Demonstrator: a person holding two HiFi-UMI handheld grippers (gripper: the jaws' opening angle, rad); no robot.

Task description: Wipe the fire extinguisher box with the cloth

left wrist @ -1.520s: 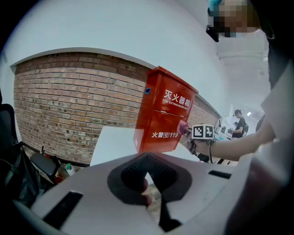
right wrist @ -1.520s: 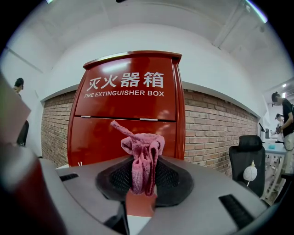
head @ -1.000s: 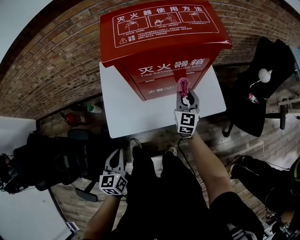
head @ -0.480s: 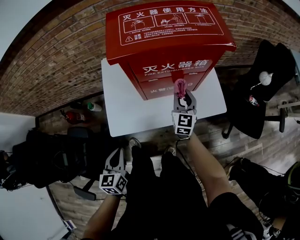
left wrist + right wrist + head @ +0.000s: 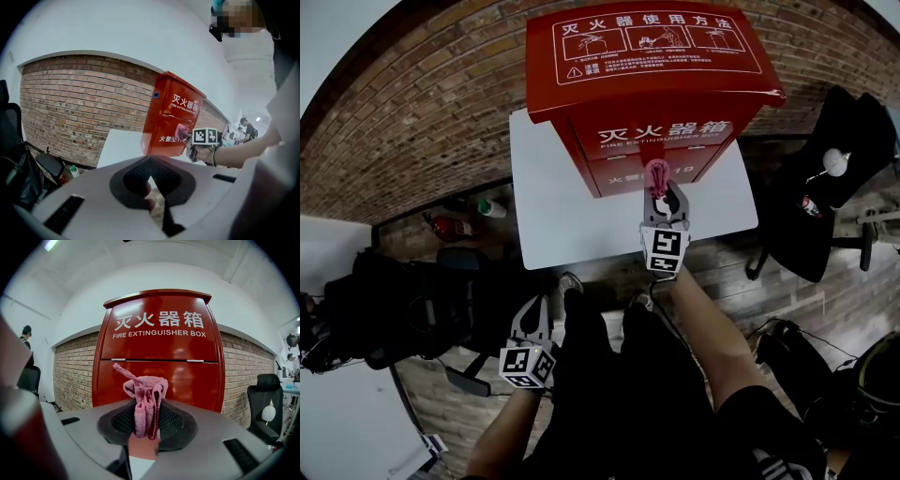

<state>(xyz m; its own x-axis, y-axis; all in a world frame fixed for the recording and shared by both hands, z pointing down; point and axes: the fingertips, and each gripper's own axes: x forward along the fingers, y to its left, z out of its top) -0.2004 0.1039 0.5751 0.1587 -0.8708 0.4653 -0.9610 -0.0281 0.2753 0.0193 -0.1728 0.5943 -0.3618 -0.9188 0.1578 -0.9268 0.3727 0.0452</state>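
The red fire extinguisher box (image 5: 656,94) stands on a white platform (image 5: 553,206) against a brick wall. My right gripper (image 5: 662,195) is shut on a bunched pink cloth (image 5: 656,174), held against the lower front panel of the box. In the right gripper view the cloth (image 5: 144,401) sticks up between the pads, with the box (image 5: 159,348) filling the view behind. In the left gripper view the cloth (image 5: 183,131) seems to touch the box's front (image 5: 171,117). My left gripper (image 5: 532,323) hangs low beside the person's leg, shut on nothing (image 5: 149,161).
A black office chair (image 5: 816,187) stands right of the platform. A small red extinguisher (image 5: 448,227) and a green-capped bottle (image 5: 492,208) lie on the floor at the left. Dark chairs and bags (image 5: 412,309) crowd the lower left.
My right gripper, still holding the cloth, has shifted slightly left along the box's front. The head view has drifted, so the box appears further right. The left gripper has stayed put.
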